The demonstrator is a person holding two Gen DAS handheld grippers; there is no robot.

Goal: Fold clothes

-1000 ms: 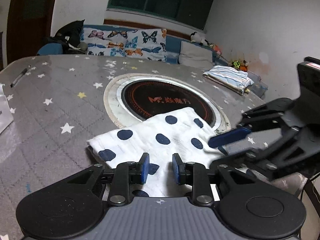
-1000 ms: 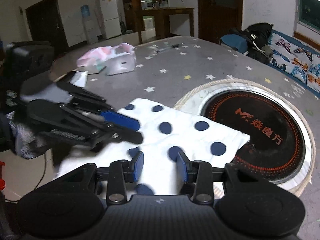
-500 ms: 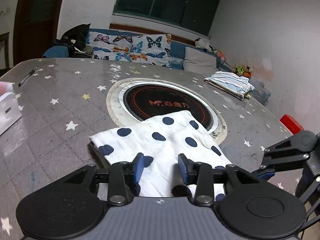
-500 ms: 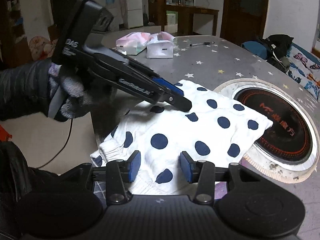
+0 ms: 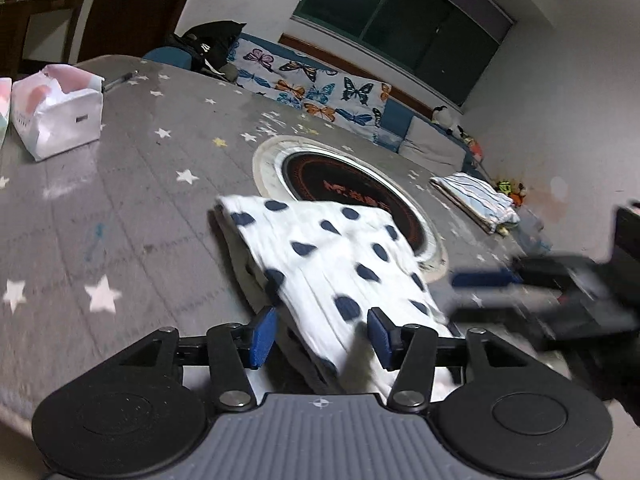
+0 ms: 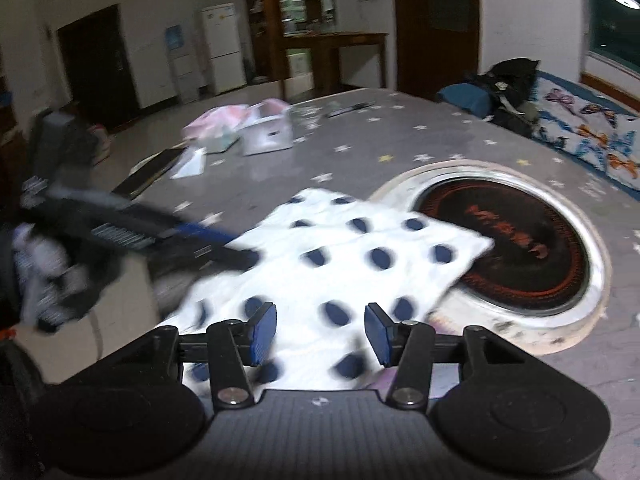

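White cotton garment w/ navy polka dots [image 5: 340, 264] lies folded on grey star-print surface [image 5: 120, 208], far corner over round black inset hob [image 6: 516, 236]. Left hand-held gripper [image 5: 322, 338] jaws spread, cloth edge between them, not pinched. Right hand-held gripper [image 6: 320, 334] also spread, just above garment's near end. Striped folded cloth [image 5: 476, 200] far right of left hand-held gripper.

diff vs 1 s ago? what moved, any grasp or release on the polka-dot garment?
Both grippers opened wider: the left gripper and right gripper now have jaws spread over the near edge of the polka-dot garment, neither clamping it. Both cameras swung, with motion blur. The garment's near part has shifted, though blur hides how. Unchanged: its far corner overlaps the round cooktop, and the folded striped cloth lies on the table.
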